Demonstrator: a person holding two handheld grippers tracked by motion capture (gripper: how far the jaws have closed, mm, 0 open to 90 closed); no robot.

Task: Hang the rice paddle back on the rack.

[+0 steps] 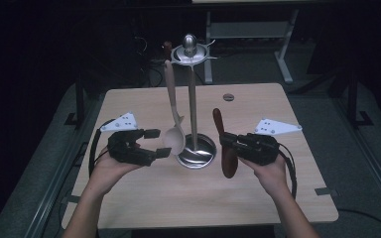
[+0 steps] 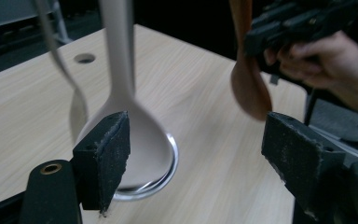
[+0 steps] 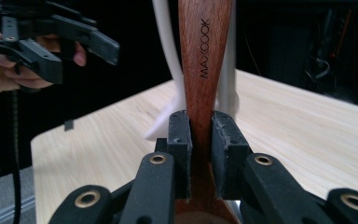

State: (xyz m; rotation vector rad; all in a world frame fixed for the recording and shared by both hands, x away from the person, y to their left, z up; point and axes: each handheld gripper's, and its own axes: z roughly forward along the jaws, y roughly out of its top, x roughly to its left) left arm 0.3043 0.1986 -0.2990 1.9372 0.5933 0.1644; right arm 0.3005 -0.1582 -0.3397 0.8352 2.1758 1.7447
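A metal utensil stand (image 1: 196, 154) with a round base and a thin pole stands mid-table. A cream spoon (image 1: 174, 139) hangs from its top ring, bowl down by the base. My left gripper (image 1: 159, 143) is open just left of that bowl. In the left gripper view the cream spoon (image 2: 135, 135) hangs beyond the wide-apart jaws of my left gripper (image 2: 196, 158) and touches neither pad. My right gripper (image 1: 225, 141) is shut on a brown wooden spoon (image 1: 228, 161) right of the stand. Its pads clamp the wooden spoon (image 3: 205, 60) at the neck, handle upward.
The light wooden table (image 1: 258, 198) has a round cable hole (image 1: 228, 97) near its far edge. Behind it stand the white legs of another table (image 1: 283, 59) on a dark floor. Cables trail off both grippers toward the table's side edges.
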